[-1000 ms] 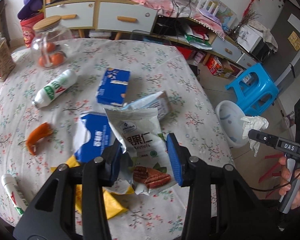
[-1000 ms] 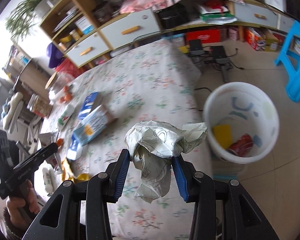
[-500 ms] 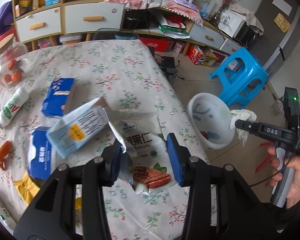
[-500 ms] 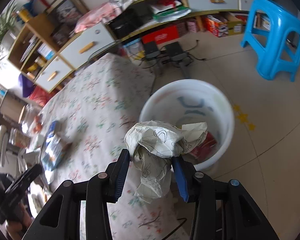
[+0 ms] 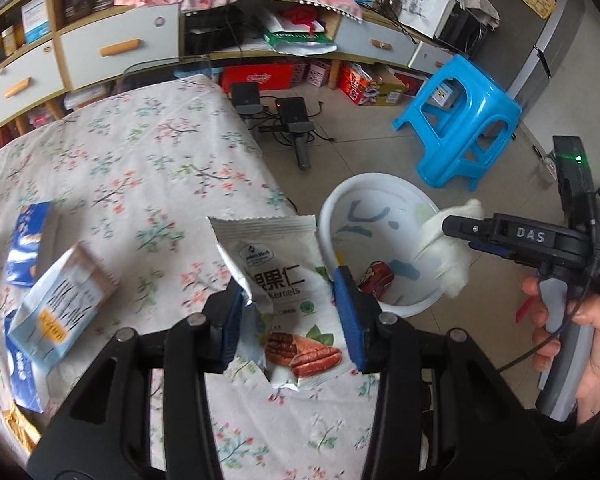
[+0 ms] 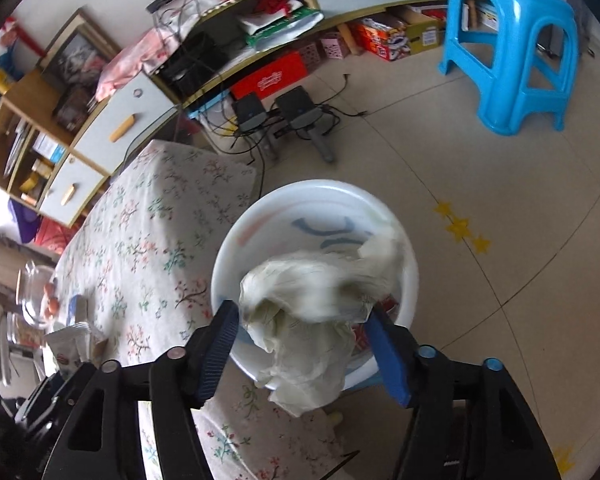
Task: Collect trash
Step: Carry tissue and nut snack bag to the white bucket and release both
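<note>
Both grippers I see at this moment. My right gripper (image 6: 304,352) hangs over the white bin (image 6: 236,248), which stands on the floor just beside the edge of the table (image 6: 148,216). Its jaws have just been opening and now stand apart, and the crumpled paper (image 6: 312,320) is between them, blurred. It seems loose, its left side near the left pad and its right side close to the right pad, but I cannot tell if it touches them. In the left wrist view the same paper hangs white under the fingers of the right gripper, above the rim of the bin, and a hand (image 5: 592,332) holds the handle.

My left gripper (image 5: 290,320) pinches the nut kernel packet (image 5: 284,280) between its two blue pads. The packet stands upright and a little folded at the left pad, over the edge of the table next to the bin. Inside the bin lies a red can (image 5: 376,280). On the table to the left I see a pale torn carton (image 5: 60,308) and a blue box (image 5: 26,248). On the floor behind the bin stands a blue stool (image 5: 460,128).
</note>
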`<state>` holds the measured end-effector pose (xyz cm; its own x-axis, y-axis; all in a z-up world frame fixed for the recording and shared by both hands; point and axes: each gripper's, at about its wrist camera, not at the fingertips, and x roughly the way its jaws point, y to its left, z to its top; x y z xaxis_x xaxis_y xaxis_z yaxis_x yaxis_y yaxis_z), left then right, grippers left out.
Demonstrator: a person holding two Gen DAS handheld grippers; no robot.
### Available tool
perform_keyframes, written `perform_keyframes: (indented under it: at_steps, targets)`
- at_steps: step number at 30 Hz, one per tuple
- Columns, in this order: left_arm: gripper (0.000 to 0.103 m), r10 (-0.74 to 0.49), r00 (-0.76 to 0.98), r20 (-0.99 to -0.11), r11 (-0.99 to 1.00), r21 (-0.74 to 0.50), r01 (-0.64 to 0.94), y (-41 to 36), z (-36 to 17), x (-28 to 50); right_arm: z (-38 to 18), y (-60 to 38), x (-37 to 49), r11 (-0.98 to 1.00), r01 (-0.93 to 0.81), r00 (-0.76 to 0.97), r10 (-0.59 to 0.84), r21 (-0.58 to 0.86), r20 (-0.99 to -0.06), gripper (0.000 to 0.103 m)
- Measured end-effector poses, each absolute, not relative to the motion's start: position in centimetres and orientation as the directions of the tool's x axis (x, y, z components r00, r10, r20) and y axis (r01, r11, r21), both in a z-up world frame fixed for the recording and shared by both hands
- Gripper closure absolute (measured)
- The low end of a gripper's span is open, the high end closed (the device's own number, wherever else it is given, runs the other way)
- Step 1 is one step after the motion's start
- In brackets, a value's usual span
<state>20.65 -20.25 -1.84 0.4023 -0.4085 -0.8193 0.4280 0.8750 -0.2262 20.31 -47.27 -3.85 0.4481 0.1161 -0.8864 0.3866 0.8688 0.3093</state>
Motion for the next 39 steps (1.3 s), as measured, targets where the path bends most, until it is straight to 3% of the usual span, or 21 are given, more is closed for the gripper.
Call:
perform_keyframes:
  at_steps: [7,14,23,26,28,29,39]
  targets:
    - [0.058,-0.426,0.370,-0.825,0.860,-0.243,0.448,-22.9,-2.7,21.5,-2.6,-47.7,19.3,0.878,0.360,0.474,0.119,0.315,-0.872,0.028]
    - [0.058,-0.442,0.350,-0.826,0.844,-0.250,0.475,-25.6,-3.5,22.0,-1.5,-48.0,17.3,0.919,0.337,0.470,0.023,0.203,-0.882,0.027]
    - [0.056,-0.477,0.359,-0.803,0.818,-0.256,0.514,-28.1,-3.8,22.6,-0.9,-49.6,15.6,0.919,0.354,0.474,-0.015,0.174,-0.880,0.027]
    - [0.040,-0.511,0.353,-0.784,0.799,-0.281,0.532,-28.7,-3.5,23.0,-0.5,-50.0,15.3,0.913,0.361,0.486,-0.013,0.187,-0.874,0.027]
    - [0.021,-0.515,0.368,-0.774,0.796,-0.273,0.540,-29.1,-3.1,23.0,-0.3,-50.1,15.1,0.910,0.366,0.495,-0.012,0.196,-0.869,0.027]
    - [0.019,-0.510,0.380,-0.772,0.798,-0.261,0.543,-29.3,-2.9,23.0,-0.1,-50.1,15.1,0.909,0.367,0.498,-0.012,0.199,-0.867,0.027]
    - [0.014,-0.449,0.428,-0.785,0.837,-0.202,0.508,-26.7,-2.0,22.9,0.5,-49.7,15.0,0.910,0.359,0.517,-0.010,0.206,-0.856,0.026]
